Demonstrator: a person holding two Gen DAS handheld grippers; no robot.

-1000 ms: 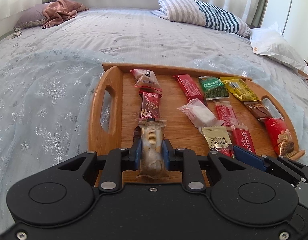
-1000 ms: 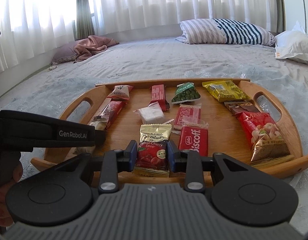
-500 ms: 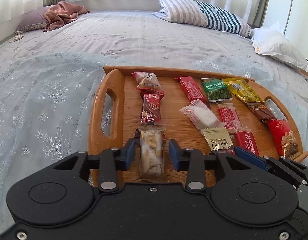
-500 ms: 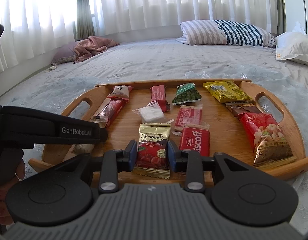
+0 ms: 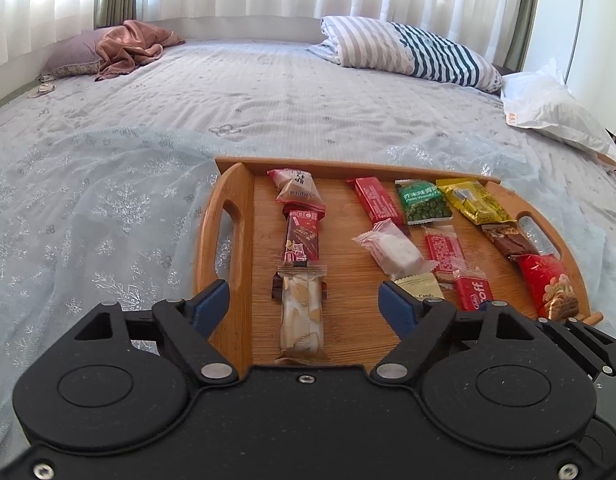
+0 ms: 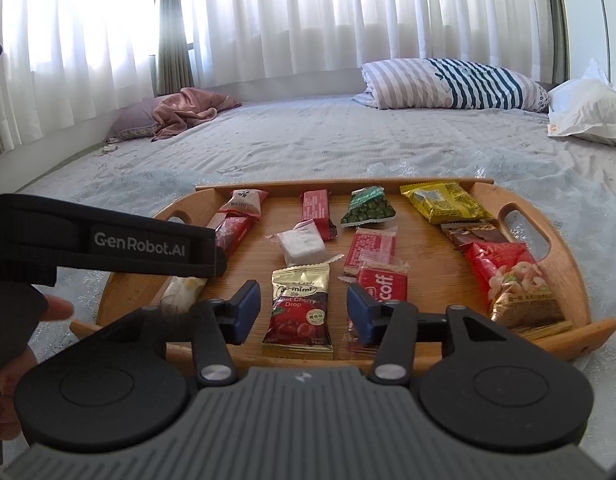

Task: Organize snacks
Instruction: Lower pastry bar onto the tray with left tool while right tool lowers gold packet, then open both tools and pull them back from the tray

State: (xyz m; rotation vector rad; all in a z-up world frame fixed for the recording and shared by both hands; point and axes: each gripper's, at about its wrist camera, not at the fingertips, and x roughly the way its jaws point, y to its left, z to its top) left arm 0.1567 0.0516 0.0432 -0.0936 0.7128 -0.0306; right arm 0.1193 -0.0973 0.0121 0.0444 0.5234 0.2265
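wafer pack (image 5: 301,312) beside tray (image 5: 224,240) handle: light, crushable, grip mid-length | cherry drop packet (image 6: 299,308): slick foil, pinch edges | your left gripper (image 5: 304,306) and right gripper (image 6: 303,311) jaws just opened, each astride its pack, pads clear

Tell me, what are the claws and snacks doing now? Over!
Left gripper open, jaws just opened, cream wafer pack lying loose between. Right gripper open, just opened, cherry candy bag resting on wooden tray. Nothing blocking.
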